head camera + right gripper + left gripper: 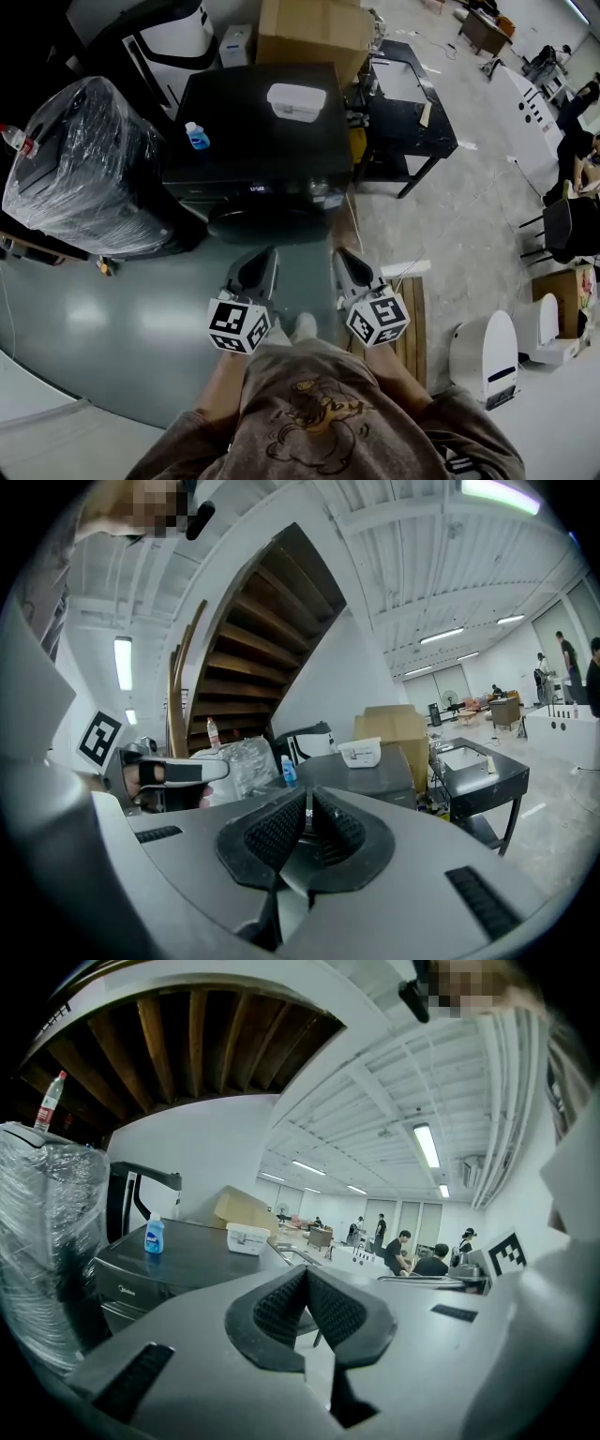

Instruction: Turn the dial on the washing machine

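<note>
The black washing machine (253, 122) stands ahead of me, its lid facing up and its control strip (258, 190) along the near edge. I cannot pick out the dial on that dark strip. A blue bottle (197, 137) and a white box (296, 101) sit on the lid. My left gripper (266, 253) and right gripper (341, 253) hover side by side short of the machine's front, both shut and holding nothing. In the left gripper view the machine (187, 1252) lies beyond the closed pads (281, 1307). The right gripper view shows it (370, 772) past that gripper's tip (308, 801).
A plastic-wrapped bulky object (80, 169) stands left of the machine. A cardboard box (314, 28) is behind it, a black metal table (408, 108) to its right. A wooden pallet (412, 319) and a white appliance (487, 356) lie near my right side. People sit far off.
</note>
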`<state>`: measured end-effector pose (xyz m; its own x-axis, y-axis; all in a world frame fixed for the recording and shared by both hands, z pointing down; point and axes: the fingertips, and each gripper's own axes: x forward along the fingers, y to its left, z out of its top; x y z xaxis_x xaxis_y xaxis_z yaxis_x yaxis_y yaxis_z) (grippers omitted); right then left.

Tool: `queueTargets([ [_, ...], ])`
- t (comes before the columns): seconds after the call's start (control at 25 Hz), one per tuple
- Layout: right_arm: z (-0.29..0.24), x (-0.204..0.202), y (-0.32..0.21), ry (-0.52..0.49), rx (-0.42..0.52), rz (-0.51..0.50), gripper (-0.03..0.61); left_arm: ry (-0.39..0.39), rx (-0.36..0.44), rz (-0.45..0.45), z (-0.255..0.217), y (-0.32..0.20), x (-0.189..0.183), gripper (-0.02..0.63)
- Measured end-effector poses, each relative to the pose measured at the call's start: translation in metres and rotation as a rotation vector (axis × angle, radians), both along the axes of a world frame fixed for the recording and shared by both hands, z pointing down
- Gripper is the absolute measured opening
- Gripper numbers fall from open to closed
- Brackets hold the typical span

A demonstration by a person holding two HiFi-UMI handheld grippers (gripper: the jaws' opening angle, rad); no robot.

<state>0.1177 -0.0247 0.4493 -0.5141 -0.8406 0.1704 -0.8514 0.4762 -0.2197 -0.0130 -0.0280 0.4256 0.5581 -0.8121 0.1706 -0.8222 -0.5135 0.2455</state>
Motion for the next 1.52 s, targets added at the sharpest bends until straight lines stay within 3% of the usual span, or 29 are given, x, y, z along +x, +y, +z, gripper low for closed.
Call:
queueTargets([
  [0.44, 0.008, -0.01, -0.031, 0.004, -0.004, 0.036, 0.015, -0.007, -0.017, 0.045, 0.007, -0.03, -0.005, -0.008],
  [0.6, 0.017, -0.012, -0.044, 0.017, -0.032, 0.057, 0.188, -0.005, -0.019, 0.064, 0.009, -0.039, -0.008, -0.008],
  [0.68, 0.023, -0.013, -0.051, 0.035, -0.043, 0.07, 0.242, -0.003, -0.02, 0.07, 0.011, -0.043, -0.01, -0.008],
  [0.8, 0.034, -0.016, -0.066, 0.057, -0.057, 0.089, 0.272, -0.001, -0.021, 0.079, 0.015, -0.05, -0.011, -0.008],
  [1.2, 0.106, -0.009, -0.146, 0.101, -0.179, 0.163, 0.287, -0.001, -0.045, 0.098, 0.027, -0.075, -0.013, -0.008],
  [1.52, 0.16, -0.006, -0.201, 0.194, -0.254, 0.191, 0.287, -0.019, -0.08, 0.082, 0.039, -0.084, -0.028, -0.008],
])
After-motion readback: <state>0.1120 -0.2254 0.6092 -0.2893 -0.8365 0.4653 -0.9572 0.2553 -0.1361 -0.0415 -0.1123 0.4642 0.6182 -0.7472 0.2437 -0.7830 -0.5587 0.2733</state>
